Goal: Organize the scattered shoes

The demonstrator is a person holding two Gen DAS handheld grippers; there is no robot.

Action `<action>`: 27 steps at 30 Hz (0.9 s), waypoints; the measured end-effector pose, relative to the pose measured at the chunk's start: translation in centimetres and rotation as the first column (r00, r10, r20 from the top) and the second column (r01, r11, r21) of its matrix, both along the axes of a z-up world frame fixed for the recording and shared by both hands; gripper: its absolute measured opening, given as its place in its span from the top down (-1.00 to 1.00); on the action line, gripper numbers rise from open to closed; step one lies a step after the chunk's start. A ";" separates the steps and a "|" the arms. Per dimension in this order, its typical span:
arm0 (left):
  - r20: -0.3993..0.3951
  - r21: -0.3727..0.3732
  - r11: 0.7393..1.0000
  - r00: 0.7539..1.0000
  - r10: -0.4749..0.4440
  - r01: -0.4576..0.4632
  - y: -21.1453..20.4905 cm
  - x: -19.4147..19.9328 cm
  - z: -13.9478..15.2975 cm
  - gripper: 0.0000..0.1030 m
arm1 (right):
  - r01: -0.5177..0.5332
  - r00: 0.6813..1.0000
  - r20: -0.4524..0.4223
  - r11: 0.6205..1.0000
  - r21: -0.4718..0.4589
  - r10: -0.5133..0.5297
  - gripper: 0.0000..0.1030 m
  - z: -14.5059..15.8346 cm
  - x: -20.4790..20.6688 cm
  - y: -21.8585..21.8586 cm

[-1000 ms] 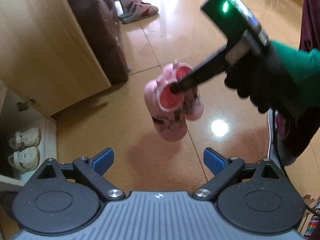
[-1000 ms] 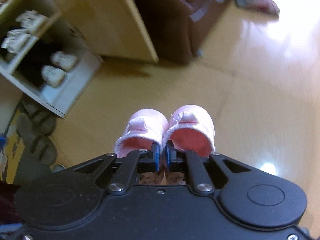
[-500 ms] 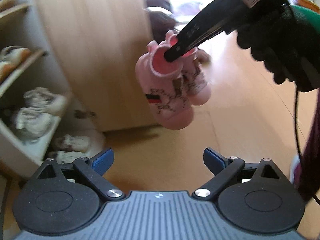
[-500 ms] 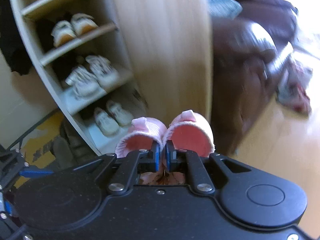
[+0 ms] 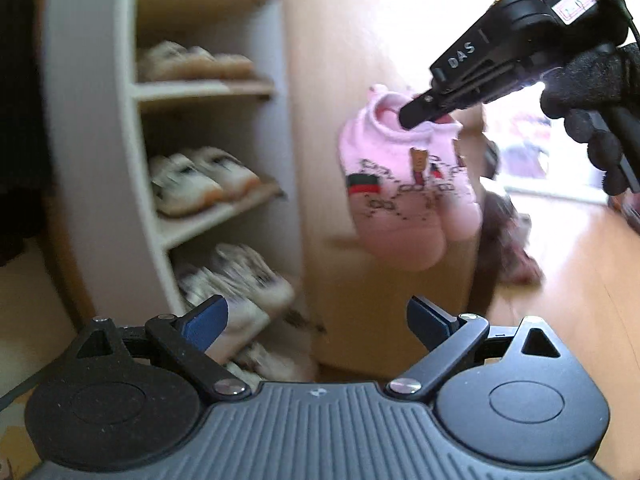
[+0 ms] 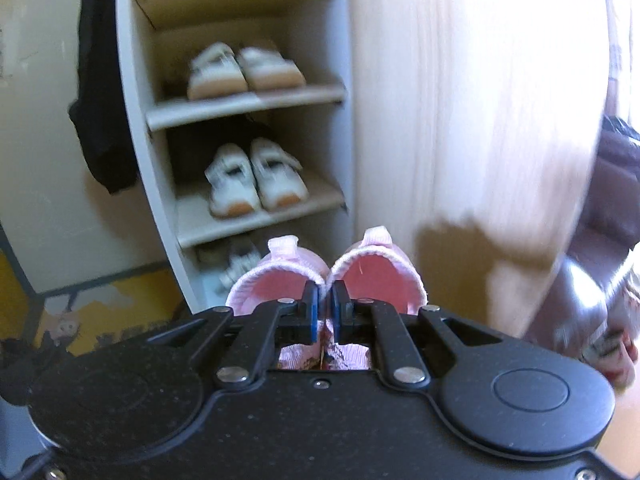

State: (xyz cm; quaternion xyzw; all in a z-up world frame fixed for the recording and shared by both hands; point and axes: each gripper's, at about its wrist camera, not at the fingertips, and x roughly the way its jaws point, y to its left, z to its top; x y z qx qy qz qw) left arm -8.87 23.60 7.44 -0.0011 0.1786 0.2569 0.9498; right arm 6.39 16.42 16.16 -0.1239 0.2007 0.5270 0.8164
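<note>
1. The fingers (image 6: 313,312) of the right gripper (image 6: 325,310) are pinched nearly together on the inner collar edges of a pair of pink shoes (image 6: 328,280), one collar on each side of the blue pads, so both shoes hang from this single grip.
2. The left gripper (image 5: 316,316) has its blue fingers (image 5: 206,318) spread wide with nothing between them.
3. In the left wrist view the pink shoes (image 5: 404,192) dangle in the air, toes down, from the tip of the right gripper (image 5: 416,114), which a black-gloved hand (image 5: 592,100) holds at the upper right.
4. The shoes carry a dark chain-like pattern, a green and red stripe and a small bear figure on their sides.
5. They hang in front of the pale wooden side panel (image 6: 460,100) of a shoe rack (image 6: 136,140), clear of the floor (image 5: 568,300) and of every shelf.
6. The rack's open shelves stand to the left; a pair of white shoes with tan soles (image 6: 244,70) sits on an upper shelf and another white pair (image 6: 256,180) on the shelf below.
7. More pale shoes (image 5: 236,280) sit blurred on the lowest levels.
8. A dark garment (image 6: 104,92) hangs along the rack's left edge.
9. A brown leather seat (image 6: 612,200) stands beyond the panel at the right.
</note>
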 end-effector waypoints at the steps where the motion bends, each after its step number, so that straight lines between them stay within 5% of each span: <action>1: 0.033 0.004 1.000 0.999 0.029 -0.029 0.3 -0.4 0.6 -0.89 | -0.006 1.000 0.003 1.000 0.010 0.006 0.84 0.7 -0.1 0.3; 9: 0.168 0.052 0.988 0.976 0.136 -0.147 0.8 -1.9 2.8 -0.89 | -0.054 0.995 0.089 0.991 0.119 0.043 0.84 10.5 -0.6 3.0; 20: 0.332 0.124 0.984 0.940 0.083 -0.130 -1.6 -2.2 5.0 -0.89 | -0.142 0.967 0.242 0.957 0.253 0.080 0.84 25.1 -2.6 5.4; 25: 0.456 0.138 0.982 0.888 0.055 -0.131 -1.9 -3.1 6.1 -0.89 | -0.165 0.953 0.294 0.946 0.280 0.079 0.88 29.5 -3.3 6.4; 27: 0.457 0.143 0.981 0.888 0.053 -0.132 -2.0 -3.0 6.3 -0.89 | -0.177 0.948 0.308 0.931 0.319 0.075 0.89 32.3 -3.5 6.5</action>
